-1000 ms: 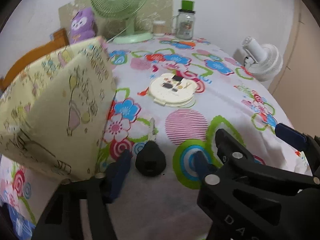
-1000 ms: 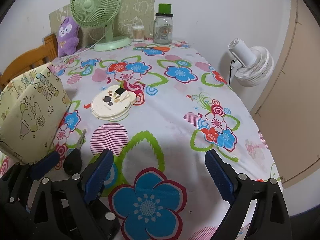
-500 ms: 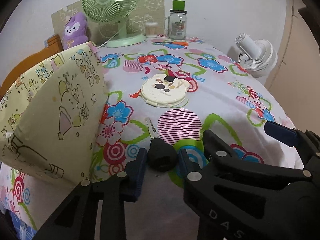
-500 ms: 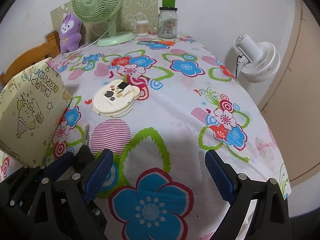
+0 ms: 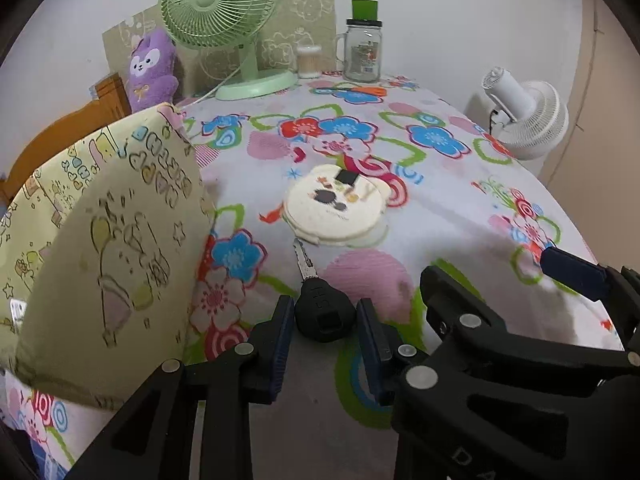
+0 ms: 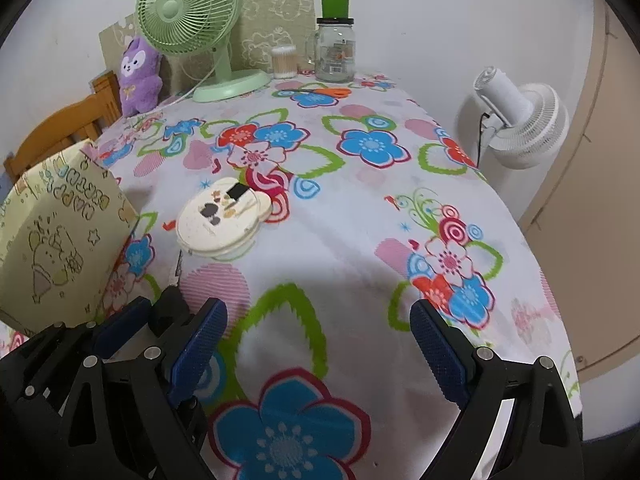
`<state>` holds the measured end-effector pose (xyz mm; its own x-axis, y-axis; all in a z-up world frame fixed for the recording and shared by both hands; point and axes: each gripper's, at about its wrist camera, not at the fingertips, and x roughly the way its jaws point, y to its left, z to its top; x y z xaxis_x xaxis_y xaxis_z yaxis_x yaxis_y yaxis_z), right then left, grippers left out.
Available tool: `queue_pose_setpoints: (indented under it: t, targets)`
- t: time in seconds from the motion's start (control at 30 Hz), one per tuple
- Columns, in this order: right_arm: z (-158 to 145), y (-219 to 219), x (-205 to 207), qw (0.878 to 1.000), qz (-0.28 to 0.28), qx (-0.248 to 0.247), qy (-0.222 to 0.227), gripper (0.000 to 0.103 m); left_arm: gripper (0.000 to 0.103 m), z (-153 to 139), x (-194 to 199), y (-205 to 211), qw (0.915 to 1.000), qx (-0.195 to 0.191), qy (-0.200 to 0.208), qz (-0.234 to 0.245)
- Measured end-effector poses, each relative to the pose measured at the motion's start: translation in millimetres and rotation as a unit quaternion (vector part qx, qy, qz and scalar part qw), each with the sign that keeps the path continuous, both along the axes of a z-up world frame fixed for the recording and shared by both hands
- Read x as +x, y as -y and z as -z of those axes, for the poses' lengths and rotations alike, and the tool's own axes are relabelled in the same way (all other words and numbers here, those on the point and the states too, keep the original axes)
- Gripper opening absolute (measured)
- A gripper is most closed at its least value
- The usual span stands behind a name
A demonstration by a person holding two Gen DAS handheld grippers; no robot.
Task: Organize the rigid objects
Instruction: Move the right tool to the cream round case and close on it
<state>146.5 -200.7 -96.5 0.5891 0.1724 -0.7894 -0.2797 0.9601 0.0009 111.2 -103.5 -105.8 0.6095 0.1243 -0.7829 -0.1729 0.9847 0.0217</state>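
We saw the left gripper (image 5: pixel 324 326) clamped on the black head of a key (image 5: pixel 325 316), its blue pads pressing the head from either side while the silver blade pointed away across the flowered tablecloth (image 5: pixel 440 208). We could not tell whether the key was touching the cloth or just above it. Just beyond the blade's tip lay a round cream compact (image 5: pixel 334 208) decorated with small stickers, flat on the cloth near the middle of the table. To the left of the key stood a yellow gift bag (image 5: pixel 108 248) printed with cartoon drawings, upright at the table's near left edge.

The right gripper (image 6: pixel 318 340) sat just to the right of the left one, its jaws wide apart with nothing between them but tablecloth. From its camera we saw the left gripper low at the left, its pads closed on the key's dark head.

At the far end of the table we noted a green desk fan (image 5: pixel 224 12), a purple plush toy (image 5: pixel 152 68) to its left, a small container of cotton swabs (image 5: pixel 309 61) and a glass mug jar with a green top (image 5: pixel 363 46) to its right. A wooden chair (image 5: pixel 60 132) stood off the table's left side, and a white fan (image 5: pixel 528 116) off the right.
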Motion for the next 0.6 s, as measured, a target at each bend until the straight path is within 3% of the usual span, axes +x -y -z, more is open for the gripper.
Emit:
queue_pose_setpoints:
  t: [0.6]
  targets:
    - [7.8,-45.0,39.6,0.998,-0.067,-0.003,-0.020,0.095,0.032,2.0,22.2,-30.4,0.9992,0.021,-0.011,-0.034]
